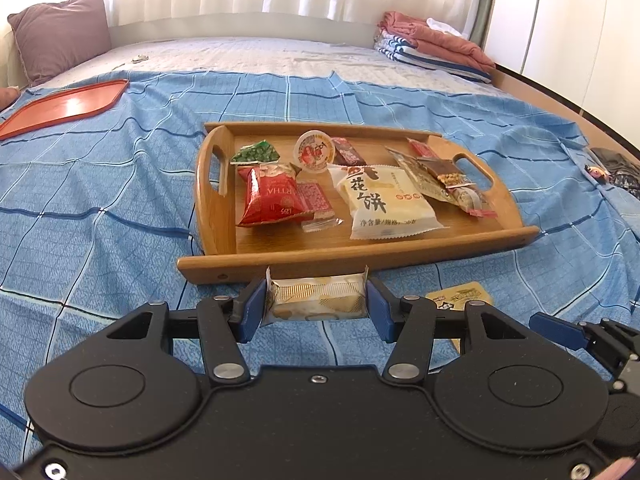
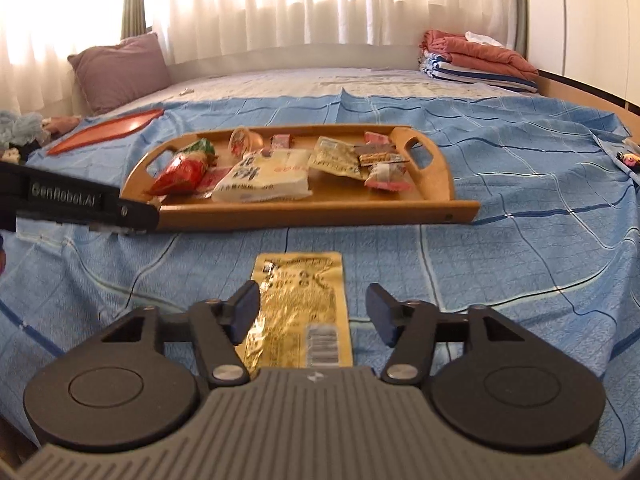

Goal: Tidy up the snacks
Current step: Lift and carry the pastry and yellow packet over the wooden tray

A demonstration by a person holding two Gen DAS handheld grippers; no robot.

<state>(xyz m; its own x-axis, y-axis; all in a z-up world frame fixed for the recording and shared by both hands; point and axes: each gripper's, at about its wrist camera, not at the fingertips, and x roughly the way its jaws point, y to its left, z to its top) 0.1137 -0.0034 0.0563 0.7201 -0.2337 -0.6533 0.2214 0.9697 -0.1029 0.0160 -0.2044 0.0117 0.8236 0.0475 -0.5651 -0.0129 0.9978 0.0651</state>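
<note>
My left gripper (image 1: 316, 298) is shut on a small clear-wrapped snack packet (image 1: 320, 308), held just in front of the near rim of the wooden tray (image 1: 360, 254). Lying in the tray are a red bag (image 1: 272, 196), a white pastry packet (image 1: 384, 200), a green pack (image 1: 254, 154), a jelly cup (image 1: 314, 152) and several small wrapped pieces. My right gripper (image 2: 313, 300) stands open low over a gold packet (image 2: 300, 312) that lies flat on the blue sheet between its fingers, with the pads off it. The same gold packet (image 1: 460, 298) shows right of my left gripper.
The tray (image 2: 304, 212) sits mid-bed on the blue checked sheet (image 1: 100, 200). A red plastic tray (image 1: 64, 106) lies far left, a purple pillow (image 1: 60, 36) behind it. Folded blankets (image 1: 436, 46) are stacked at the back right. The bed's wooden edge (image 1: 560, 96) runs along the right.
</note>
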